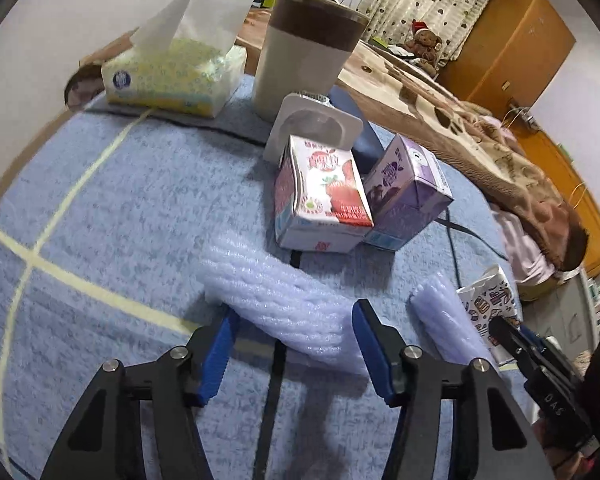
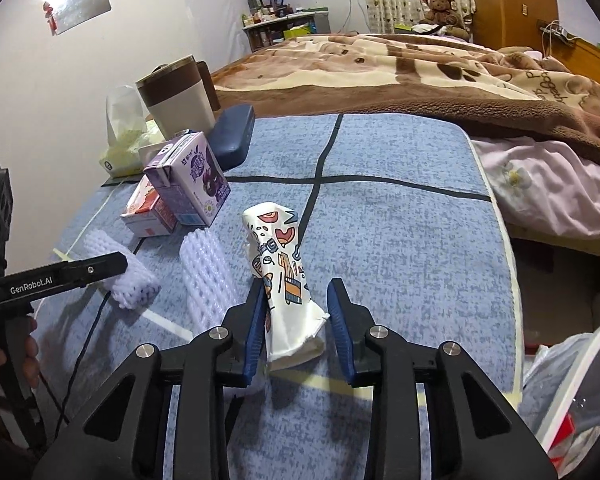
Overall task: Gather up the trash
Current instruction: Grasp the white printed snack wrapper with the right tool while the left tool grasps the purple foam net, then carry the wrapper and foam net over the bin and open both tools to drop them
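Observation:
A white foam net sleeve (image 1: 284, 300) lies on the blue table cloth (image 1: 120, 208), and my left gripper (image 1: 294, 316) is shut on it, both blue pads against its sides. A second foam net (image 1: 444, 320) lies to its right. Beyond them stand a strawberry milk carton (image 1: 324, 192), a purple carton (image 1: 404, 188) and an empty yogurt cup (image 1: 312, 120). My right gripper (image 2: 294, 296) is shut on a flattened printed paper cup (image 2: 280, 264); the left pad presses its side and the right pad meets its lower corner.
A brown-and-cream tumbler (image 1: 304, 52), a tissue pack (image 1: 172, 72) and a dark blue case (image 2: 232, 132) sit at the back of the table. A bed with a brown blanket (image 2: 420, 72) runs along the right. A white bin with a clear liner (image 2: 572, 380) shows at lower right.

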`<state>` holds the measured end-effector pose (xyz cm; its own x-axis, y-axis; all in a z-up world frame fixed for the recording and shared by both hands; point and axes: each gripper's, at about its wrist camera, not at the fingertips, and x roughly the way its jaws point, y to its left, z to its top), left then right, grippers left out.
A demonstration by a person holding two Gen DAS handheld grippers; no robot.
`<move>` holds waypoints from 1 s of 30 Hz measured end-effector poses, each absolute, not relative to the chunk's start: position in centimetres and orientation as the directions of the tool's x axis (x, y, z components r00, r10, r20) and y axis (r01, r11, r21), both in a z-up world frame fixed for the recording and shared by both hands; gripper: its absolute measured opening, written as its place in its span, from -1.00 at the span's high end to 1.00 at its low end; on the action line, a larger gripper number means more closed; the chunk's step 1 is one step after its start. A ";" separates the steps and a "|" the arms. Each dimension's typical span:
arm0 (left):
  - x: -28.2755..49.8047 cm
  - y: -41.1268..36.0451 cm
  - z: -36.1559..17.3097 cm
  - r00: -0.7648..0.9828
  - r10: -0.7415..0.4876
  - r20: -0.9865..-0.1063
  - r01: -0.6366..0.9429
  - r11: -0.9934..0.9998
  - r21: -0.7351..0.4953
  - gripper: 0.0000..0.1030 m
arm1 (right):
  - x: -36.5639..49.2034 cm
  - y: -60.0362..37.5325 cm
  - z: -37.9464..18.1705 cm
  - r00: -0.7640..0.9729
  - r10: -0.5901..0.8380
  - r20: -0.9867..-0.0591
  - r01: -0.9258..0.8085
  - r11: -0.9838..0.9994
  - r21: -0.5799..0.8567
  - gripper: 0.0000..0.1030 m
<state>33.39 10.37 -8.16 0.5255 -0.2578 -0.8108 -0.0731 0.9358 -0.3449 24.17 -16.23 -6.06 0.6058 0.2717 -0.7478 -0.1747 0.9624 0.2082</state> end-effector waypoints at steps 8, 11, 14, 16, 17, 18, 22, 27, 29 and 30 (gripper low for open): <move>34.8 9.7 -8.5 0.520 -0.225 -0.824 -0.159 0.922 -0.353 -0.14 | 23.3 -16.5 -5.9 0.612 0.270 -0.743 -0.169 0.963 0.210 0.39; 35.1 9.2 -8.5 0.526 -0.236 -0.817 -0.164 0.914 -0.370 -0.14 | 23.2 -16.7 -5.8 0.618 0.269 -0.739 -0.160 0.963 0.217 0.39; 35.1 8.1 -8.4 0.532 -0.235 -0.813 -0.117 0.931 -0.345 0.18 | 23.1 -16.8 -5.9 0.617 0.271 -0.738 -0.159 0.962 0.221 0.39; 34.8 7.7 -8.2 0.540 -0.258 -0.801 -0.101 0.925 -0.366 0.28 | 22.9 -16.8 -5.9 0.617 0.272 -0.739 -0.158 0.962 0.223 0.39; 34.7 7.4 -8.0 0.545 -0.259 -0.797 -0.090 0.928 -0.362 0.37 | 22.8 -16.8 -5.9 0.617 0.273 -0.738 -0.157 0.962 0.225 0.39; 34.5 7.2 -7.8 0.552 -0.261 -0.792 -0.082 0.928 -0.364 0.41 | 22.7 -16.9 -5.9 0.619 0.274 -0.736 -0.157 0.961 0.226 0.39; 33.3 5.9 -6.4 0.582 -0.261 -0.771 -0.013 0.944 -0.329 0.45 | 21.9 -17.2 -5.3 0.641 0.276 -0.716 -0.157 0.961 0.230 0.39; 31.3 4.4 -5.0 0.608 -0.270 -0.746 0.047 0.951 -0.306 0.45 | 20.8 -17.4 -4.4 0.661 0.282 -0.696 -0.162 0.958 0.235 0.39; 30.5 4.1 -4.5 0.617 -0.268 -0.740 0.061 0.954 -0.295 0.45 | 20.4 -17.6 -4.1 0.667 0.285 -0.688 -0.162 0.957 0.239 0.39; 30.1 3.9 -4.2 0.620 -0.271 -0.736 0.068 0.954 -0.294 0.45 | 20.1 -17.8 -4.0 0.671 0.285 -0.684 -0.160 0.957 0.242 0.39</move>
